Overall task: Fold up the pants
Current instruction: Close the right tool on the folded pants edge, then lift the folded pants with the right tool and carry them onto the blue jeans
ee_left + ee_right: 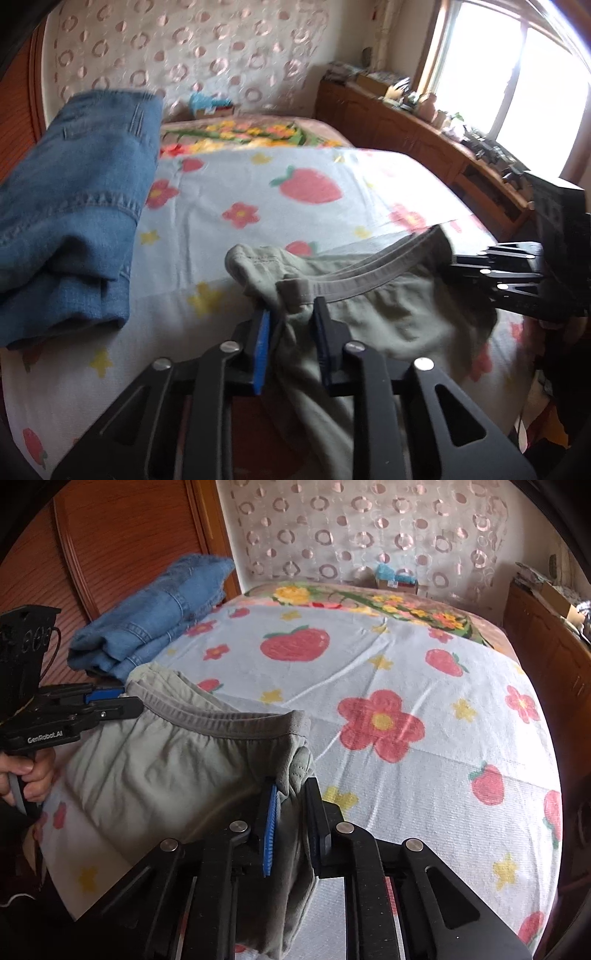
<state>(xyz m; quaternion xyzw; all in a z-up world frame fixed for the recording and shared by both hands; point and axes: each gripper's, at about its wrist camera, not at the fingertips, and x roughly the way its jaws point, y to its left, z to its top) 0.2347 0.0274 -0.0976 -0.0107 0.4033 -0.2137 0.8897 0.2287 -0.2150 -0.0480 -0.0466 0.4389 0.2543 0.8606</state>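
Both tongs, left (291, 328) and right (290, 805), are clamping the pants (155, 760) waistband ends; soft, light cloth is sagging between them.

You see one readable mark only: "GenRobot.AI", white letters on black body of left hand-held gripper (110, 701), low on its side just above your hand (27, 775), seen from right wrist view. Embossed pattern on black housing atop same hand-held gripper: not legible. Box by wall beyond far edge of bed (535, 716) carries label, too small to read. Left wrist view gives you no legible text, number or sign.
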